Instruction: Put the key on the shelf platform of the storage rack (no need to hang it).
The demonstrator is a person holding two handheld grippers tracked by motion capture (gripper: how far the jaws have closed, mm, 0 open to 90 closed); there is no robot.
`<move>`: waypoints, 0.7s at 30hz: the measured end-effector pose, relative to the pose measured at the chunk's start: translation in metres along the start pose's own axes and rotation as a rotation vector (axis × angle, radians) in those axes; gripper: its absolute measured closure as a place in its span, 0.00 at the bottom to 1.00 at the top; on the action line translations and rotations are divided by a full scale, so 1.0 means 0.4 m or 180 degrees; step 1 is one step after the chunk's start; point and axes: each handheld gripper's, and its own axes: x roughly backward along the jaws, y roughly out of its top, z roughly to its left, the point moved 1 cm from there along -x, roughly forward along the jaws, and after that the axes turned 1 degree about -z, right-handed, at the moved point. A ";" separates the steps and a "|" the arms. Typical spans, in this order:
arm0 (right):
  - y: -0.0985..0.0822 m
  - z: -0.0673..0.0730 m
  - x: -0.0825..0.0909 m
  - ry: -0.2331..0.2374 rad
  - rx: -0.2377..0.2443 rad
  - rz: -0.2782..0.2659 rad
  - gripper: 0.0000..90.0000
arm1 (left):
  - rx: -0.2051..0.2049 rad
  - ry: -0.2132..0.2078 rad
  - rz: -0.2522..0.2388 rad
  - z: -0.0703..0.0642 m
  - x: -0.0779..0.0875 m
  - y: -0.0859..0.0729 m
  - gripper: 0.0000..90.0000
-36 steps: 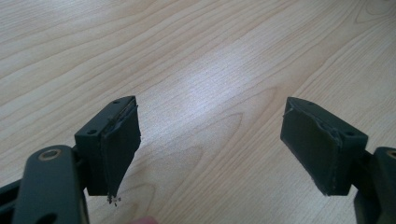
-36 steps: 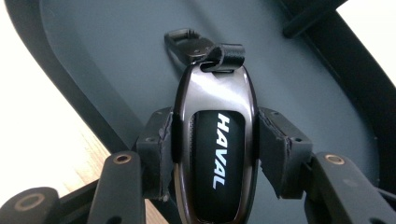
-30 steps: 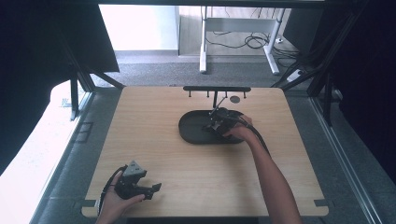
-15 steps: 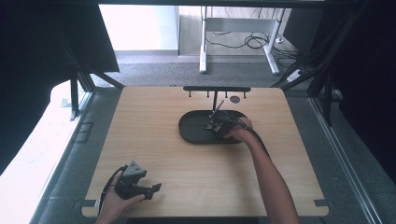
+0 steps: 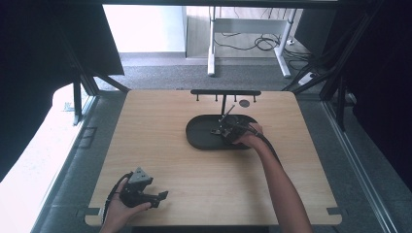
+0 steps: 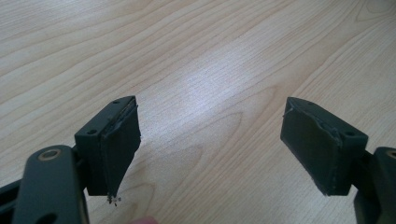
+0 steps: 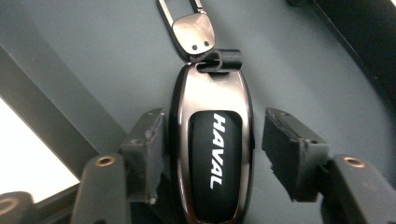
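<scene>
Right gripper jaws just opening, key fob loose between, maybe touching one pad. Left gripper jaws wide apart over table.

left tool: jaws wide apart | right tool: jaws just opening

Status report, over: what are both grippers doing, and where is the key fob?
Right gripper just opening, key fob between jaws, lying in dark tray. Left gripper open over bare table. Nothing in the way.

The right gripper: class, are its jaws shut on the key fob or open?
Open. The right gripper has just been opening; the key fob lies between its pads, with a clear gap at one pad, in the black tray.
</scene>
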 end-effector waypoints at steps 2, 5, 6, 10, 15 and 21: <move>0.000 0.003 0.000 -0.0012 0.0012 0.0002 0.39 | -0.0002 -0.0001 0.0000 0.000 0.000 0.000 0.23; 0.001 0.011 0.002 -0.0070 0.0081 -0.0031 0.34 | -0.0003 0.0002 0.0001 0.001 0.001 0.000 0.23; 0.002 0.015 0.004 -0.0089 0.0085 -0.0051 0.33 | -0.0002 0.0004 0.0001 0.001 0.002 0.000 0.23; 0.005 0.026 0.019 -0.0154 0.0125 -0.0152 0.31 | 0.0010 0.0008 -0.0012 0.002 0.002 0.000 0.23; 0.010 0.037 0.044 -0.0169 0.0156 -0.0283 0.32 | 0.0011 0.0006 0.0003 0.000 0.000 0.000 0.23; 0.009 0.047 0.068 -0.0164 0.0191 -0.0372 0.32 | 0.0003 -0.0003 -0.0006 -0.002 0.000 0.000 0.23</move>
